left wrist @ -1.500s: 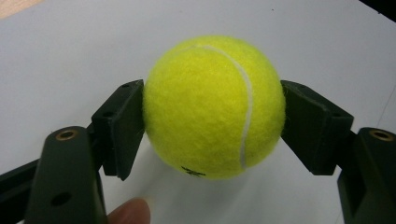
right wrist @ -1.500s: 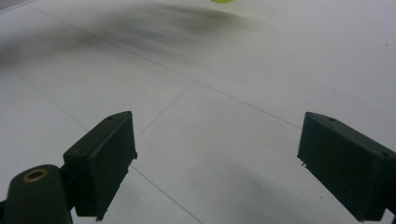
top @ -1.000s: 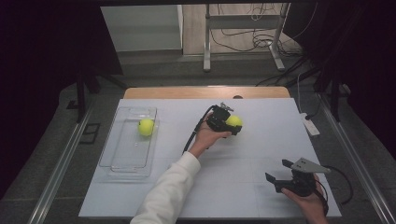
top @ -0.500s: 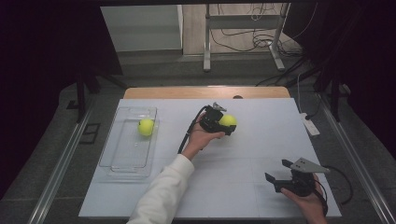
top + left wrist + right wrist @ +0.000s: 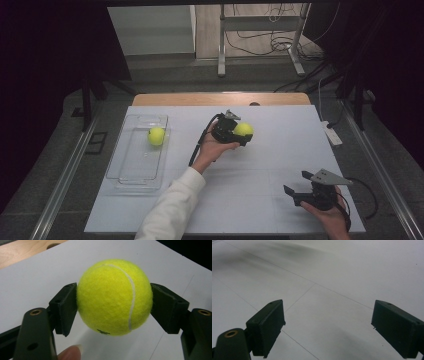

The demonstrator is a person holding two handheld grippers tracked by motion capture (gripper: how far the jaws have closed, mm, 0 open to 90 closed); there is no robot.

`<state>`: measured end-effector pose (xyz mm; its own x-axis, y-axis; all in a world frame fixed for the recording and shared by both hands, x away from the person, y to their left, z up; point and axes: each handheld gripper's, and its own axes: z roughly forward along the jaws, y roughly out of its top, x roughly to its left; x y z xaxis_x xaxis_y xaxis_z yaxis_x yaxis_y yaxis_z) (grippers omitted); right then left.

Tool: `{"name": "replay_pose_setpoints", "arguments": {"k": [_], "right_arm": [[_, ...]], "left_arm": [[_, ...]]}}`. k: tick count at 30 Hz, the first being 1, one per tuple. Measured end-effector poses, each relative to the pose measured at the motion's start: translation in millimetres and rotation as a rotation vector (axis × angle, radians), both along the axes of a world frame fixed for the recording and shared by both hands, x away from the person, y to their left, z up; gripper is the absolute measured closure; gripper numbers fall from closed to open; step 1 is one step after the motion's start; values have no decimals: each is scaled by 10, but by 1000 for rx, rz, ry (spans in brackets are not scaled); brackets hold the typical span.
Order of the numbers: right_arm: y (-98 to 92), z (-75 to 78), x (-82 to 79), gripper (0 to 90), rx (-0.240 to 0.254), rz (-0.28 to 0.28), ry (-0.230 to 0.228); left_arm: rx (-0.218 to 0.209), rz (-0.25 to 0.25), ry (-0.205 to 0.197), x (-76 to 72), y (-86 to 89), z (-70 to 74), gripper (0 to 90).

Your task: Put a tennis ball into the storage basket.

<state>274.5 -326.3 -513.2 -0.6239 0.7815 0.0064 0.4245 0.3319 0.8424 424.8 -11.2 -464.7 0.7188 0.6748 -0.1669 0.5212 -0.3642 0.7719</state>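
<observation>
From above, the left claw (image 5: 243,134) squeezes a yellow ball (image 5: 243,129) near the middle of the white counter (image 5: 260,170). Another yellow ball (image 5: 156,135) sits in a clear tray (image 5: 125,170) on the left. The right claw (image 5: 296,189) is low on the right, jaws apart.

In the left claw's view, both jaws press the ball's (image 5: 114,297) sides, and it hangs just above the counter.

In the right claw's view, the jaws stand wide apart over bare counter (image 5: 332,290).
</observation>
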Motion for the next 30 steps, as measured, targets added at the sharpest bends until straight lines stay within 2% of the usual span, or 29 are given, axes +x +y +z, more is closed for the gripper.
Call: {"name": "replay_pose_setpoints", "arguments": {"k": [4, 30], "right_arm": [[2, 1, -3, 115, -1, 1, -1], [13, -12, 2, 113, -7, 1, 2]], "left_arm": [[7, -1, -2, -10, 11, 6, 276], [-22, 2, -33, -145, 142, 104, 276]]}}
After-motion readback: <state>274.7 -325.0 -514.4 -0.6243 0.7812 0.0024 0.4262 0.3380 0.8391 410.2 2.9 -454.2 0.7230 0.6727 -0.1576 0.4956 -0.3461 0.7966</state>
